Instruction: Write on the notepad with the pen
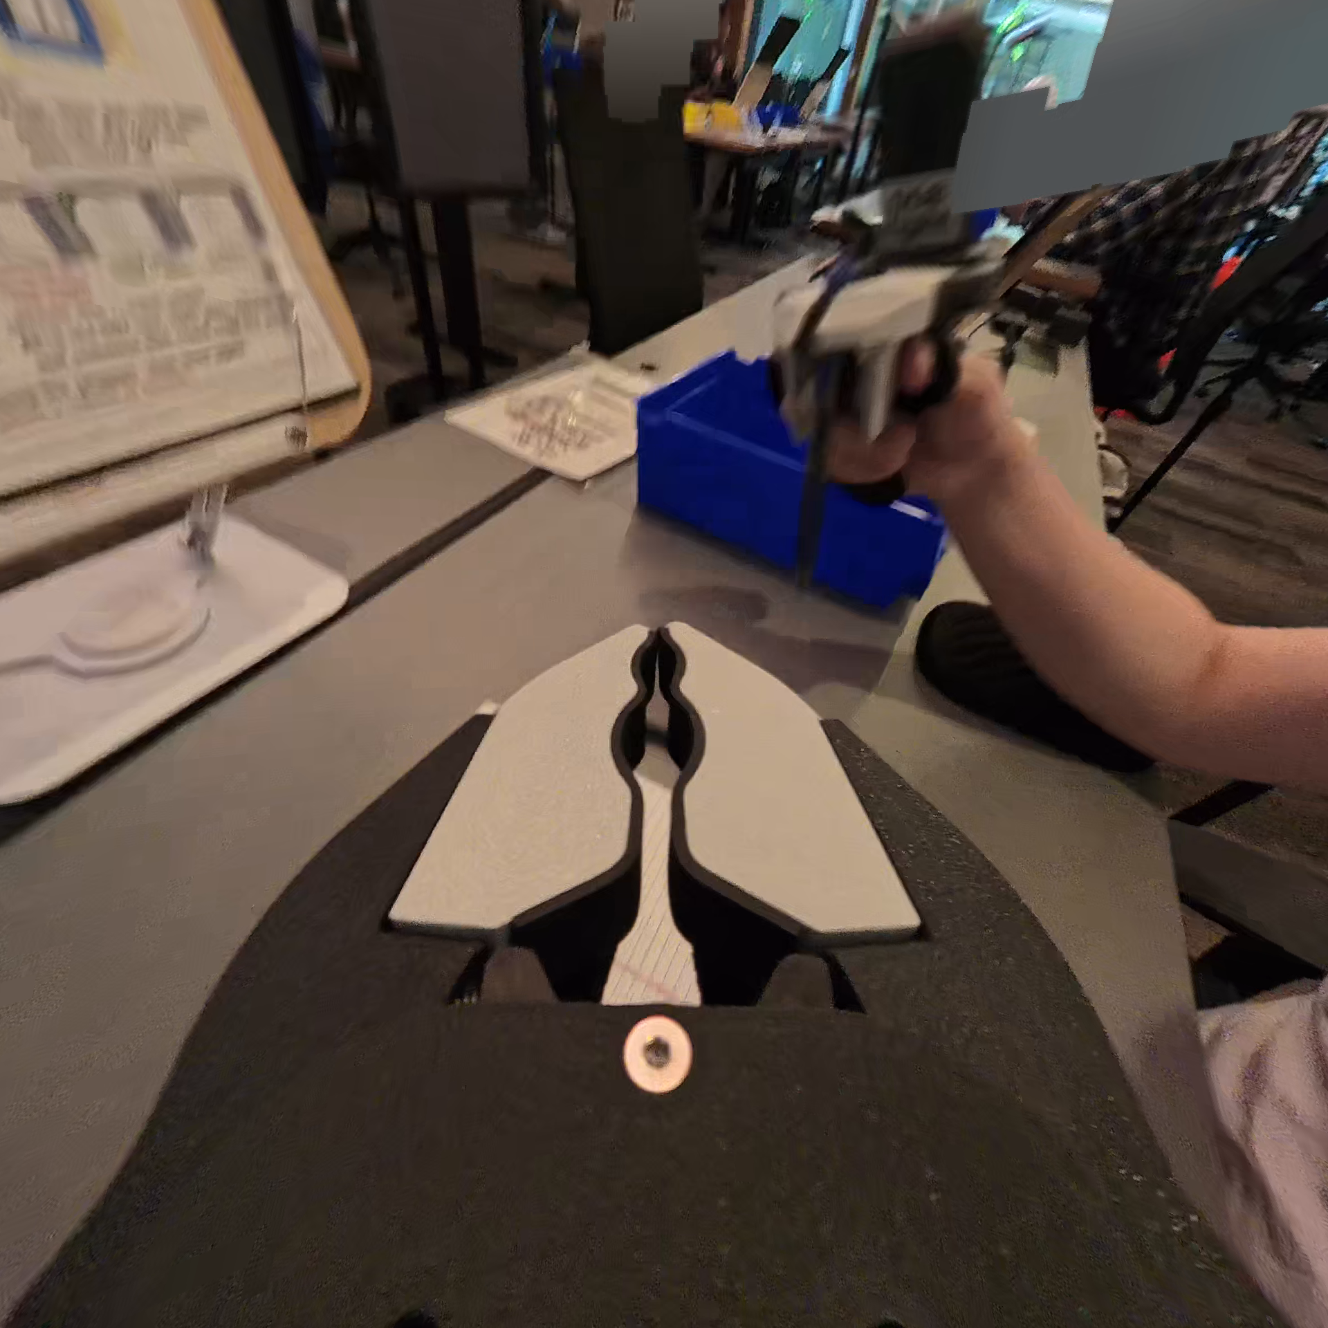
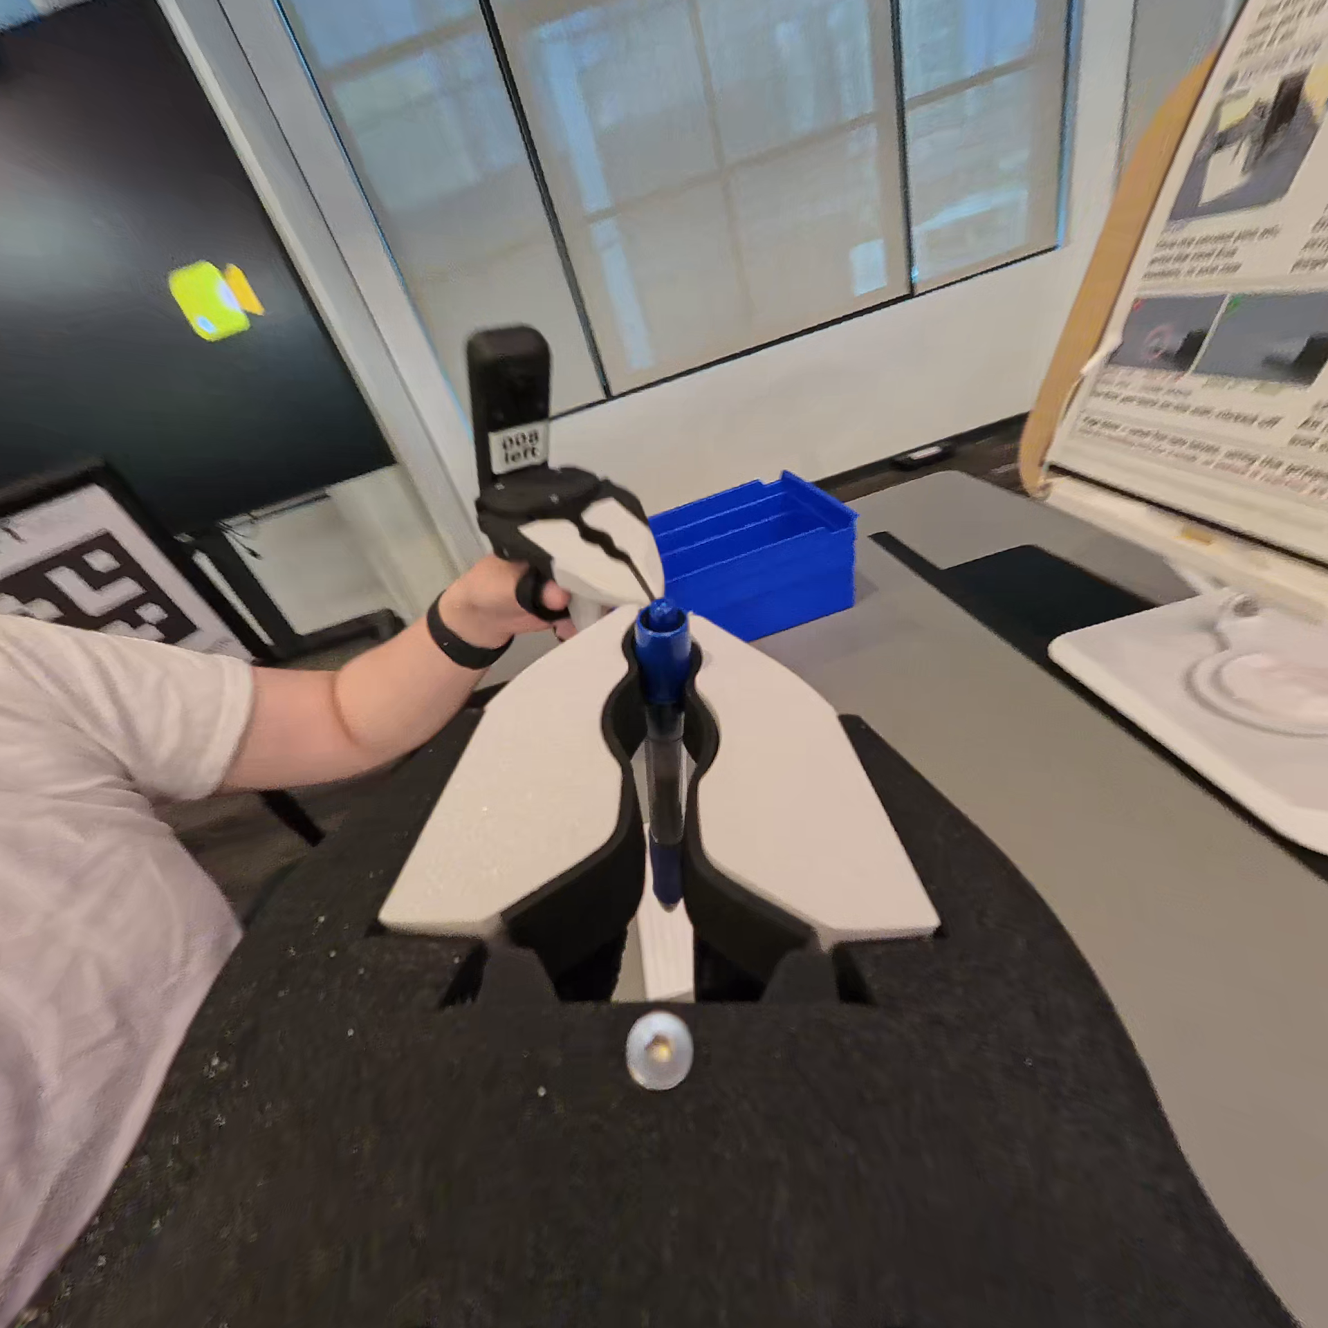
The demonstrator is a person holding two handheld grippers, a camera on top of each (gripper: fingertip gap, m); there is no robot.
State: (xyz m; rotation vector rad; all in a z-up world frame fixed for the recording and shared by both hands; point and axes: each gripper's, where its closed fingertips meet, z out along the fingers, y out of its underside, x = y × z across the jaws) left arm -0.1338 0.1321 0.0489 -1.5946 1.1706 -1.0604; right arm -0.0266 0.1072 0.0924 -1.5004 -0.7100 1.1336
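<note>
In the left wrist view, my left gripper (image 1: 657,636) has its fingertips together and nothing shows between them. Lined notepad paper (image 1: 650,956) shows through the gap below its fingers. The left gripper also shows in the right wrist view (image 2: 650,591), raised in a hand, with its jaws closed. My right gripper (image 2: 661,636) is shut on a blue pen (image 2: 665,718) that stands upright between the fingers, tip down. A white strip (image 2: 665,959) lies under the tip. In the left wrist view, the right gripper (image 1: 808,381) holds the pen (image 1: 810,503) above the grey table (image 1: 431,647).
A blue bin (image 1: 733,460) (image 2: 762,546) stands on the table beyond both grippers. A white tray (image 1: 144,647) (image 2: 1186,690) and a leaning poster board (image 1: 144,251) (image 2: 1186,287) stand to one side. A printed sheet (image 1: 568,420) lies by the bin. A black pad (image 1: 1006,690) lies under the person's forearm. The grippers' ends are close to 12 cm from one another.
</note>
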